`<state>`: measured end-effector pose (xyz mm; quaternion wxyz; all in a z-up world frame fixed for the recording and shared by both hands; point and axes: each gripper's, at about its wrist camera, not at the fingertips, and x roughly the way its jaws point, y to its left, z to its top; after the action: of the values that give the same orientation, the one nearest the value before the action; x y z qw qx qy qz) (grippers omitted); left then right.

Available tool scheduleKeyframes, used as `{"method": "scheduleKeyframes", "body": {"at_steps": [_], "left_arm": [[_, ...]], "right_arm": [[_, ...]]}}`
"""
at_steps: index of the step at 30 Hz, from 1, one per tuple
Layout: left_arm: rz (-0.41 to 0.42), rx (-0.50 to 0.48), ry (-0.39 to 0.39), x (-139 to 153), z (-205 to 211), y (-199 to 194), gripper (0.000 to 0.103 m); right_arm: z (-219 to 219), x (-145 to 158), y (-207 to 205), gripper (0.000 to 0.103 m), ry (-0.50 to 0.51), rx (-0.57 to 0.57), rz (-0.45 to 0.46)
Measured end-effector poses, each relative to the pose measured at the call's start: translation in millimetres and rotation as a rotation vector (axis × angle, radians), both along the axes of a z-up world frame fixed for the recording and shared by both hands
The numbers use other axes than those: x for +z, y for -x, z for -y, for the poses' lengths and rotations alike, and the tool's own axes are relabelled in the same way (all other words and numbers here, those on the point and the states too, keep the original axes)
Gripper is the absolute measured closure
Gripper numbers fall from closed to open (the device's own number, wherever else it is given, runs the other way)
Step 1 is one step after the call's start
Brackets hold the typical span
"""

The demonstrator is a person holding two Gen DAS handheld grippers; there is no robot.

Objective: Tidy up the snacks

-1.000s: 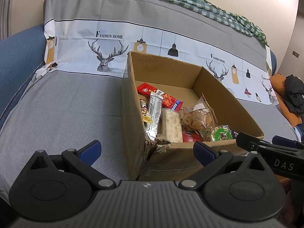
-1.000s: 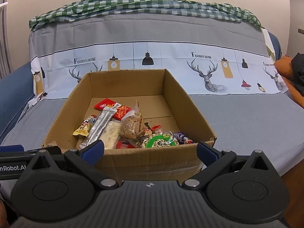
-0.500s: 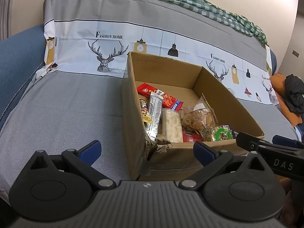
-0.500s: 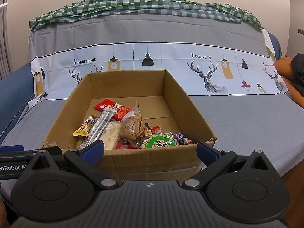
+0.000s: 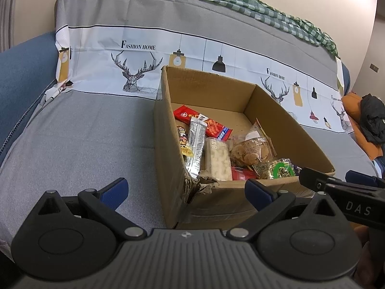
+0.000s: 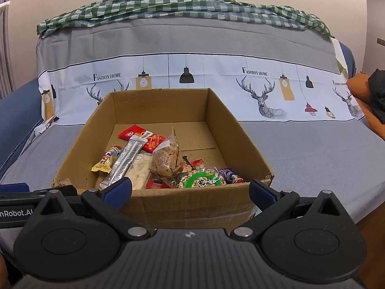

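Snacks piled at near end of open brown cardboard box (image 6: 243, 142) on grey sofa cover, frame centre. Left hand-held gripper (image 5: 185, 190) and right hand-held gripper (image 6: 190, 189) both spread wide, empty, low before box. Risk: fingers snag torn near-left box corner (image 5: 192, 184), or pinch crushes clear cookie bag (image 6: 166, 161). Versus earlier frame: nothing moved
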<state>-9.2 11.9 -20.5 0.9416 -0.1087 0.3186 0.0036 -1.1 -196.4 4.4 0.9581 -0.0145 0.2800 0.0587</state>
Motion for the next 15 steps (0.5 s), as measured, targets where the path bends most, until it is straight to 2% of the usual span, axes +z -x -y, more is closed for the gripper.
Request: {"method": "scheduleKeyframes", "body": {"at_steps": [15], "left_arm": [[0.012,-0.016,-0.009,-2.0,2.3,-1.2,0.000]], "right_arm": [[0.2,0.7,-1.4,0.001,-0.010,-0.015,0.000]]}}
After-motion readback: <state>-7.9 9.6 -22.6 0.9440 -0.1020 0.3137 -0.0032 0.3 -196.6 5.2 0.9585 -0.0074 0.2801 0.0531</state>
